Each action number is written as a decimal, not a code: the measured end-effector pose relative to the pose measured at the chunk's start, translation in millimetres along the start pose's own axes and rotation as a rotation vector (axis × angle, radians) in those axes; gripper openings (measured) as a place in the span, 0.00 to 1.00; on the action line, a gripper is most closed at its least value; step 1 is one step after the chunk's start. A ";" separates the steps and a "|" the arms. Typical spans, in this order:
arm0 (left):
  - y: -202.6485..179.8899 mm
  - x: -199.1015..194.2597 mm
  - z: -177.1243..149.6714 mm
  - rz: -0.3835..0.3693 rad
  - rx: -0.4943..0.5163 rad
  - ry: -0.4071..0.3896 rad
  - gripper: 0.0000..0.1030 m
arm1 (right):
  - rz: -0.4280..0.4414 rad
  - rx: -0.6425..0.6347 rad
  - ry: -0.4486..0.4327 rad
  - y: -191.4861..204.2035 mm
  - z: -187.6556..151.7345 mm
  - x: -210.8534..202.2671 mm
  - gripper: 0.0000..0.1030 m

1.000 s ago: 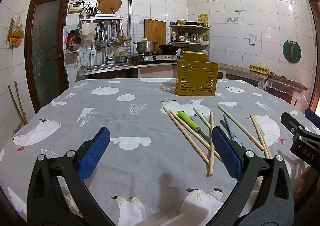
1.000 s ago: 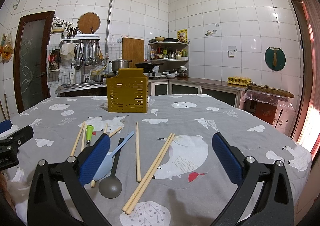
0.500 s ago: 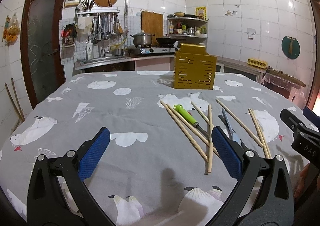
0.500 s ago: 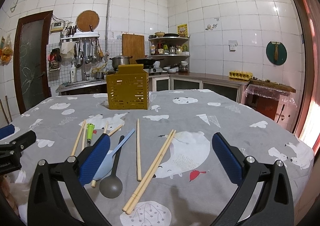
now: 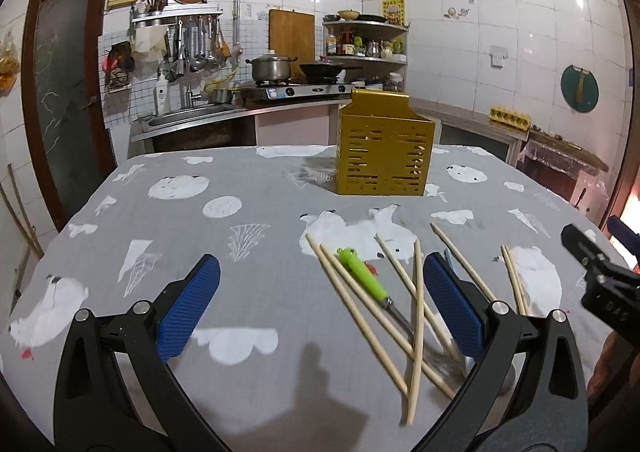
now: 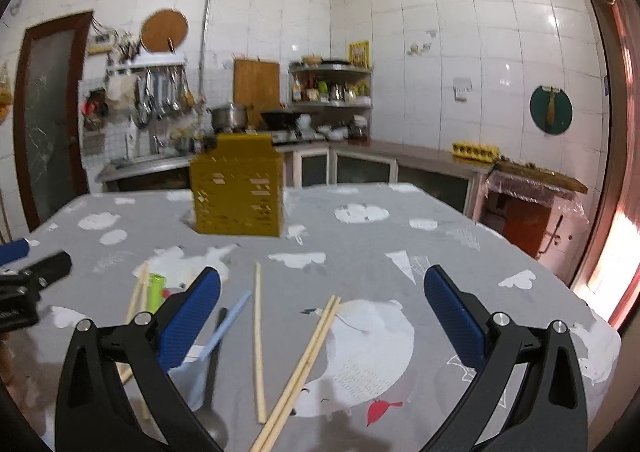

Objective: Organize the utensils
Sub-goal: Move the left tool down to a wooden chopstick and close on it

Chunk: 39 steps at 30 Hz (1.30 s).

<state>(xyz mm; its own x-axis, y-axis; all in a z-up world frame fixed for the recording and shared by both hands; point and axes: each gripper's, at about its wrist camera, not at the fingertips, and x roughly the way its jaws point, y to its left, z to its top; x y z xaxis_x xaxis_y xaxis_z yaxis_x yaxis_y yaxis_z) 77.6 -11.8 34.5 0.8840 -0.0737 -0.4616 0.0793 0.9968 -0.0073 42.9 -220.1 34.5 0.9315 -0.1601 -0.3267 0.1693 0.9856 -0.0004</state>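
Hovering wide open and empty, the right tool sits nearest the paired chopsticks, lengthwise between its fingers on the counter; the left tool is open too.

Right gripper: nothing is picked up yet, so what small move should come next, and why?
Probably lower the right gripper, open and empty, onto the pair of chopsticks lying together between its fingers, and close. They lie apart from the crossed pile by the green-handled tool, so they are the easiest first grab for the yellow holder.
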 end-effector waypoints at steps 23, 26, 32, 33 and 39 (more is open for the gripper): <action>29.7 129.2 26.9 0.088 -0.090 0.302 0.94 | -0.126 0.001 0.239 -22.0 4.4 102.7 0.90; 32.3 137.9 23.0 0.086 -0.091 0.318 0.92 | -0.119 0.033 0.294 -29.0 -0.2 113.2 0.77; 36.6 154.8 13.0 0.085 -0.099 0.378 0.81 | -0.111 0.085 0.404 -38.5 -9.9 136.7 0.55; 39.3 158.5 10.7 0.078 -0.107 0.399 0.78 | -0.103 0.088 0.421 -38.5 -11.7 139.7 0.55; 42.0 163.4 7.1 0.073 -0.122 0.416 0.76 | -0.093 0.086 0.440 -35.9 -13.8 142.3 0.53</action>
<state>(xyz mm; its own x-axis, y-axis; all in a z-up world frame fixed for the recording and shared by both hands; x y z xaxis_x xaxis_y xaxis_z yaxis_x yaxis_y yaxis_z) 228.7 17.8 -34.9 0.6226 -0.0093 -0.7825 -0.0540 0.9970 -0.0548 164.9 -277.5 -25.0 0.6886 -0.1905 -0.6997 0.2892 0.9570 0.0240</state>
